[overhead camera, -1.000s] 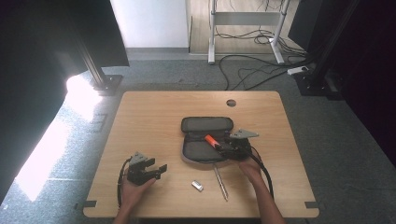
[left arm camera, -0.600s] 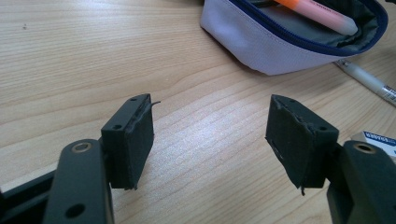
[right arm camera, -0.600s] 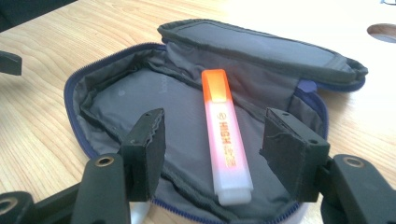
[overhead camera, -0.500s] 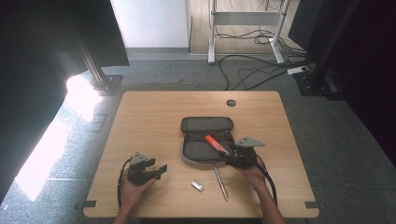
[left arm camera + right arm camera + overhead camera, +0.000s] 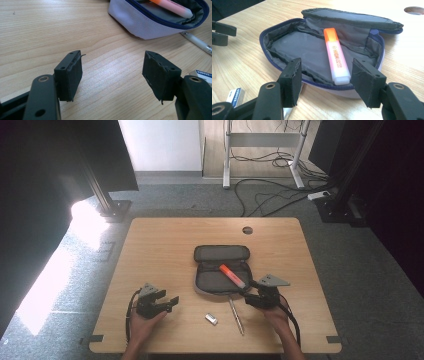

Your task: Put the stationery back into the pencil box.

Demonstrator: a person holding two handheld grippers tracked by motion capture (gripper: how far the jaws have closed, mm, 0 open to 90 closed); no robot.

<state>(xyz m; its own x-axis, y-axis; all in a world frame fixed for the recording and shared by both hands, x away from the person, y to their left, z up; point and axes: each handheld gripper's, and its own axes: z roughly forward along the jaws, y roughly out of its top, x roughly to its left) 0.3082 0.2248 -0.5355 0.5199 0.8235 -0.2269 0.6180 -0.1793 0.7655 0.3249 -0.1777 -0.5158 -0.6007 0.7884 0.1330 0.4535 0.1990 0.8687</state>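
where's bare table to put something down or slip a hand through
Free: the whole far strip between the pencil case and the table hole, and the left side beyond the left gripper. Crowded: the near middle, where the eraser, pen and right gripper sit close together.

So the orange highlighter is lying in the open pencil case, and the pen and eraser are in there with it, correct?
Not quite. The orange highlighter does lie in the open pencil case, but the pen and eraser lie on the table in front of it, as the high view shows.
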